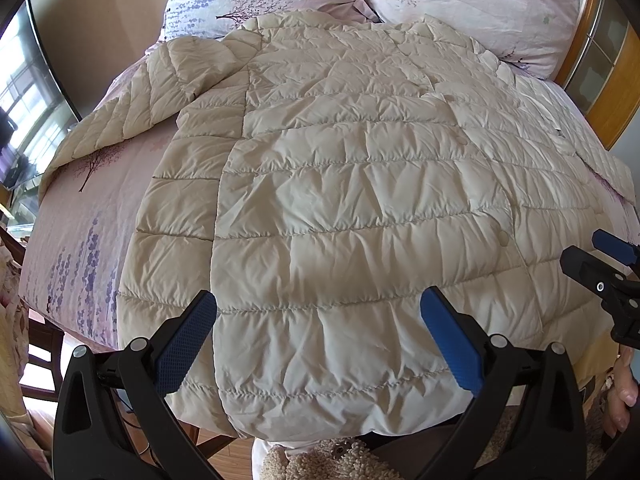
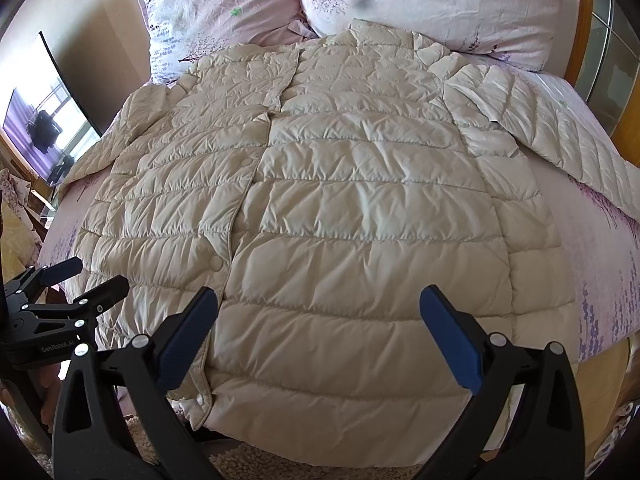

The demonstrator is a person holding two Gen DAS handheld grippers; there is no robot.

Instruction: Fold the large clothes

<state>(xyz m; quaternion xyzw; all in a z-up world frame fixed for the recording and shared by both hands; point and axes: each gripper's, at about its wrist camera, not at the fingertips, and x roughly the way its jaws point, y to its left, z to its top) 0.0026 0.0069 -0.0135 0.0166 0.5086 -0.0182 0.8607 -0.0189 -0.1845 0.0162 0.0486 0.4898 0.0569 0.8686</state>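
A cream quilted down jacket [image 1: 340,184] lies spread flat, front side up, on the bed; it also shows in the right wrist view [image 2: 340,208]. Its snap placket is closed. One sleeve [image 1: 132,112] stretches out to the left and the other sleeve [image 2: 560,136] to the right. The hem hangs at the near bed edge. My left gripper [image 1: 318,312] is open and empty, above the hem's left half. My right gripper [image 2: 318,312] is open and empty, above the hem's right half. Each gripper shows at the side of the other's view.
The bed [image 1: 80,220] has a pink floral sheet. Two matching pillows [image 2: 420,0] lie at the head beyond the collar. A wooden headboard frame [image 1: 616,92] stands at the right. A television [image 2: 44,120] stands at the left. A fuzzy rug [image 1: 320,460] lies below.
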